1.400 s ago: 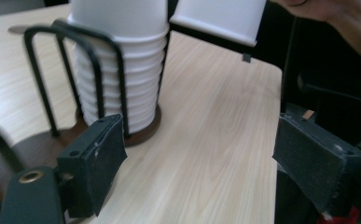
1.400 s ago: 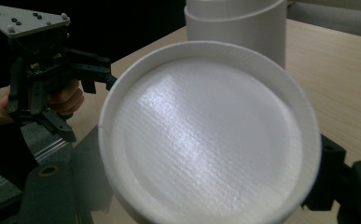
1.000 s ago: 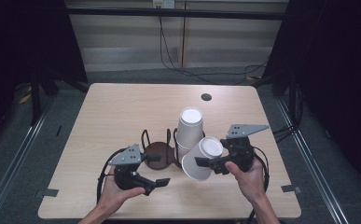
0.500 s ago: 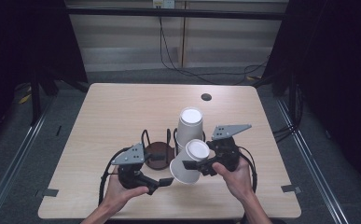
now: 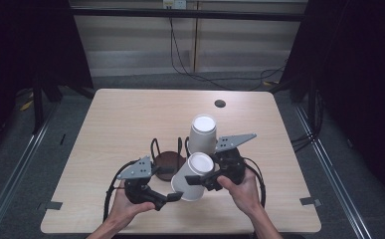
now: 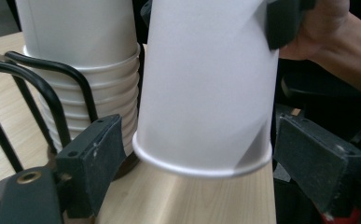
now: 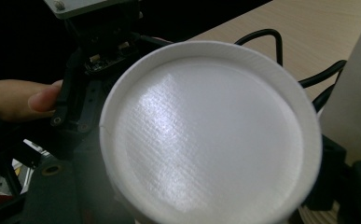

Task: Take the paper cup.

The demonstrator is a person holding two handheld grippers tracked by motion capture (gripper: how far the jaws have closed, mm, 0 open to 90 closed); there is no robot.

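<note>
A single white paper cup [image 5: 185, 185] hangs upside down and tilted above the table's front, with my right gripper [image 5: 205, 175] shut on it near its base. The cup's flat base [image 7: 211, 135] faces the right gripper view. My left gripper [image 5: 171, 183] stands open around the cup's rim [image 6: 201, 165]; its two pads [image 6: 94, 158] sit just beside the rim without pressing on it. Behind them a stack of upside-down white cups [image 5: 202, 130] stands in a black wire holder [image 5: 169, 160], whose ribbed rims [image 6: 99, 98] appear close by in the left gripper view.
The light wooden table [image 5: 130, 119] has a small dark round hole [image 5: 220, 103] near its back right. Cables trail from both grippers over the front edge. Dark floor and rails surround the table on all sides.
My right gripper has carried the single cup leftward and a little down, away from the stack, bringing its rim between the left gripper's jaws. The left gripper has hardly moved.
</note>
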